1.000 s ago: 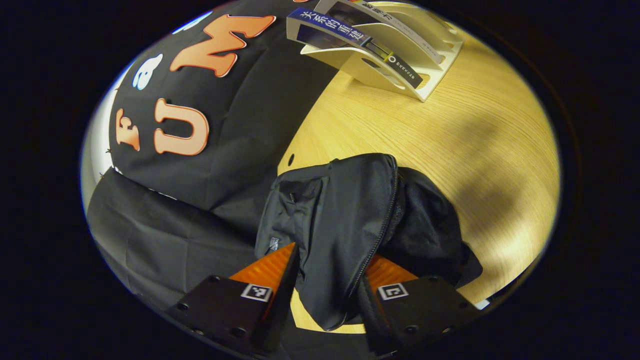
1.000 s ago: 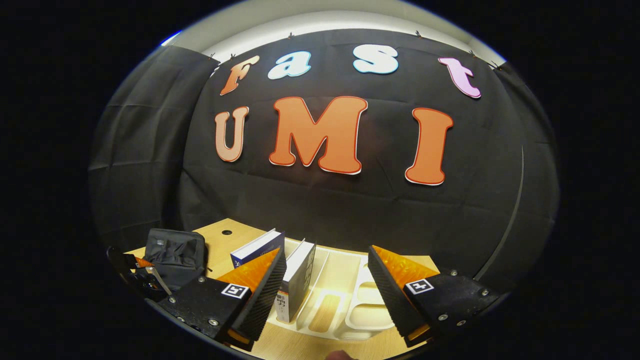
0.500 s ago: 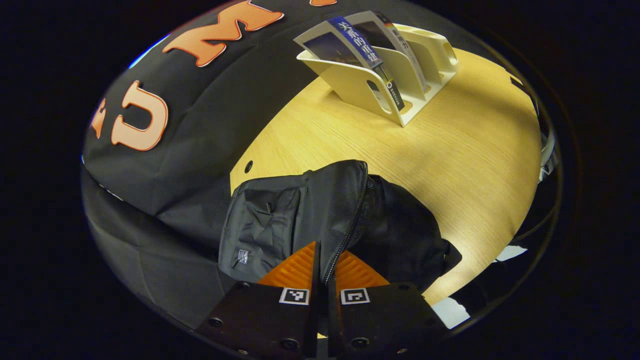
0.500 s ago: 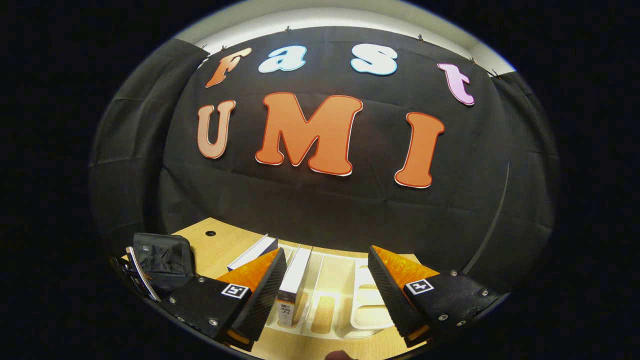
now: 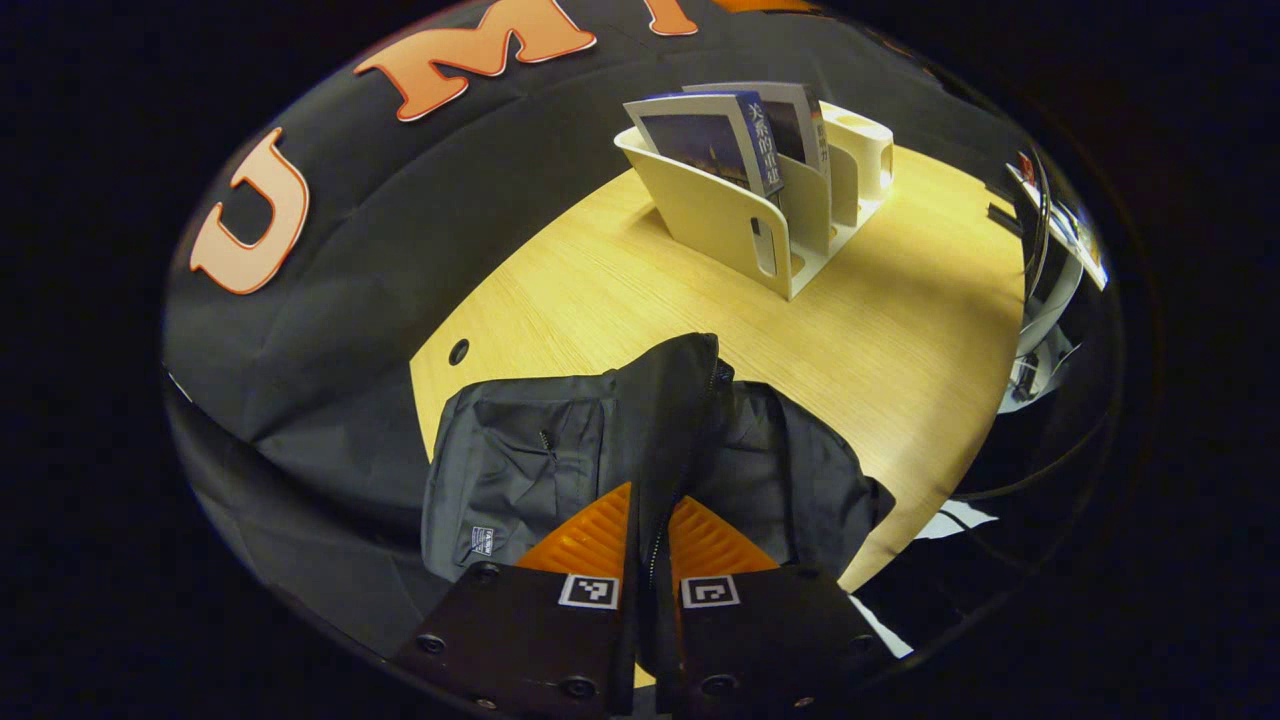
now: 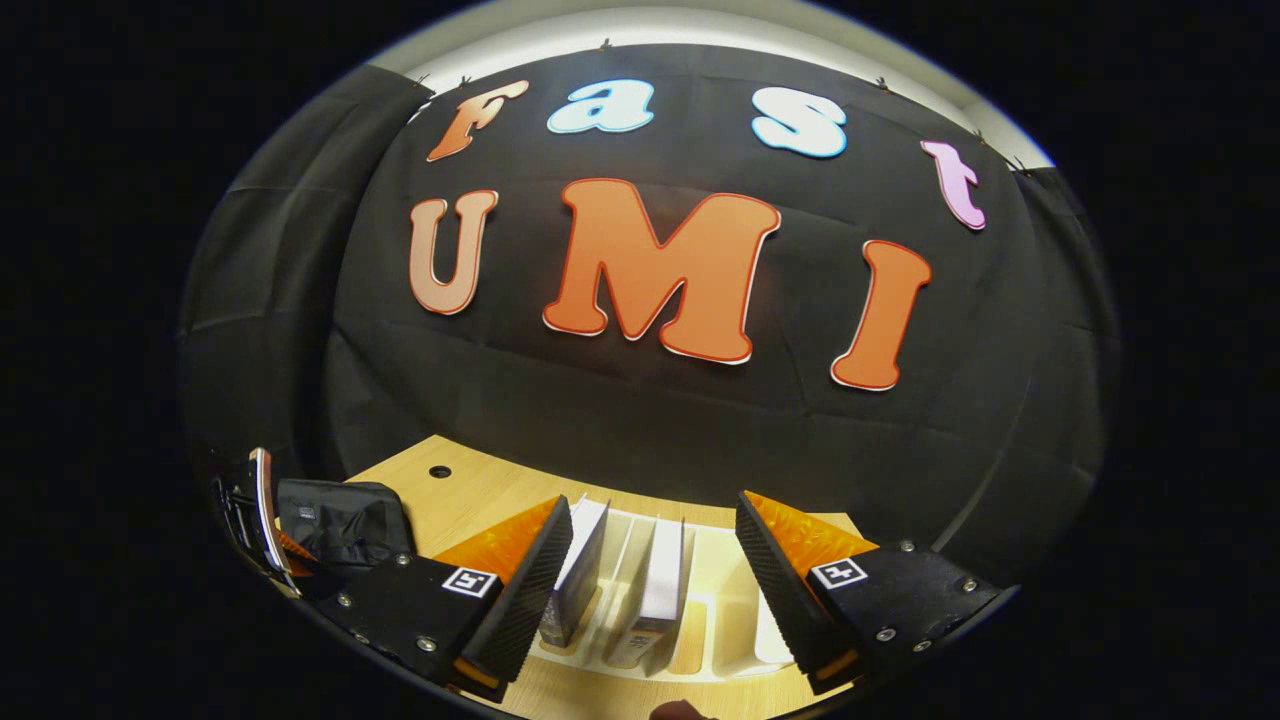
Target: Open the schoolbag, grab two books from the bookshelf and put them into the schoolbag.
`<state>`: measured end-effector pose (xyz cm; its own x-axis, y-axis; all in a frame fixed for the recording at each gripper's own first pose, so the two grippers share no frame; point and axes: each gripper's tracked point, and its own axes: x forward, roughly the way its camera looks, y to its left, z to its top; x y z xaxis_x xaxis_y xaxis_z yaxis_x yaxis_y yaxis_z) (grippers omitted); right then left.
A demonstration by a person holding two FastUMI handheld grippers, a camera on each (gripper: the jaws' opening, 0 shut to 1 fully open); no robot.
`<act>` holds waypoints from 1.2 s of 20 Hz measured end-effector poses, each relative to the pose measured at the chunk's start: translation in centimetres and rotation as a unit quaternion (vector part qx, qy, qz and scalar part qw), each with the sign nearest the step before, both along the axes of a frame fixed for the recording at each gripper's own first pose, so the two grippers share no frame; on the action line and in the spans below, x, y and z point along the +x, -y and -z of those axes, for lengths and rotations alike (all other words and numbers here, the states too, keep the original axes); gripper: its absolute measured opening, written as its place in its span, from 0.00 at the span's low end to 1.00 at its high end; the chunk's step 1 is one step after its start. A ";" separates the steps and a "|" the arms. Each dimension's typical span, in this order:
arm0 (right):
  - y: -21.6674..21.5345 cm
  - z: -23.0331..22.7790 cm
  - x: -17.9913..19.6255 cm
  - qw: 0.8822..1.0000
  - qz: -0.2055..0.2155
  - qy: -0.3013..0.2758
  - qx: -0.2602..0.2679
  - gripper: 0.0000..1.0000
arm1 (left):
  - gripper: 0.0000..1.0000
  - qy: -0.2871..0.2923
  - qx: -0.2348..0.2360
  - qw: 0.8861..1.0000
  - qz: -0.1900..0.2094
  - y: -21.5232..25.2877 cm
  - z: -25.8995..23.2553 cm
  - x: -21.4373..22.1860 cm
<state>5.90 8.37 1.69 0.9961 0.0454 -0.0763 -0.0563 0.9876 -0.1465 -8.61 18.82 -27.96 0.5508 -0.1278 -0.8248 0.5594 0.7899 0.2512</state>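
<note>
Wooden table point(image 5: 900, 330), schoolbag point(image 5: 520, 470) flap in left gripper point(image 5: 650, 530), books' point(image 5: 745, 135) spine writing illegible.

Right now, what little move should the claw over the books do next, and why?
Probably lower the right claw around the nearer book. It hangs open above the bookshelf, both books stand upright in their slots, and that book sits in the gap between its fingers. The left claw is pinched on the schoolbag flap, so the bag looks held.
</note>
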 end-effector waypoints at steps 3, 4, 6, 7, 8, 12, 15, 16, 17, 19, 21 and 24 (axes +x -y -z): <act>-1.8 -0.2 0.7 1.000 -0.009 -0.016 -0.008 0.98 | 0.07 -0.029 -0.043 0.999 -0.007 -1.0 -0.6 0.4; -2.2 0.0 1.0 1.000 -0.010 -0.023 -0.010 0.98 | 0.07 -0.035 -0.054 0.998 -0.004 -1.2 -0.9 0.5; -3.1 0.1 1.6 0.999 -0.011 -0.040 -0.006 0.98 | 0.07 -0.052 -0.072 0.996 0.003 -1.5 -1.3 0.7; -3.6 0.3 1.9 0.999 -0.011 -0.051 -0.005 0.98 | 0.07 -0.062 -0.082 0.995 0.005 -1.6 -1.5 0.8; -4.0 0.4 2.2 0.998 -0.012 -0.061 -0.004 0.98 | 0.07 -0.072 -0.094 0.993 0.003 -1.7 -1.9 0.8; -4.7 2.5 3.2 0.992 -0.005 -0.125 -0.004 0.98 | 0.07 -0.112 -0.131 0.985 0.002 -2.1 -3.0 1.6; -5.0 4.6 4.3 0.982 0.010 -0.188 0.018 0.99 | 0.07 -0.132 -0.142 0.981 0.016 -2.5 -3.8 2.3; -5.1 5.2 4.4 0.978 0.014 -0.208 0.025 0.98 | 0.07 -0.137 -0.145 0.980 0.022 -2.6 -4.1 2.6; -5.3 5.6 4.6 0.974 0.014 -0.222 0.032 0.96 | 0.07 -0.139 -0.146 0.979 0.029 -2.9 -4.2 2.6; -5.3 6.5 4.9 0.966 0.024 -0.256 0.039 0.95 | 0.07 -0.145 -0.149 0.977 0.051 -3.2 -4.6 3.2; -5.3 7.0 5.5 0.956 0.031 -0.287 0.051 0.95 | 0.06 -0.154 -0.147 0.975 0.063 -3.7 -4.8 3.7; -5.3 7.9 6.8 0.946 0.041 -0.315 0.068 0.94 | 0.06 -0.162 -0.141 0.973 0.083 -4.3 -5.3 4.4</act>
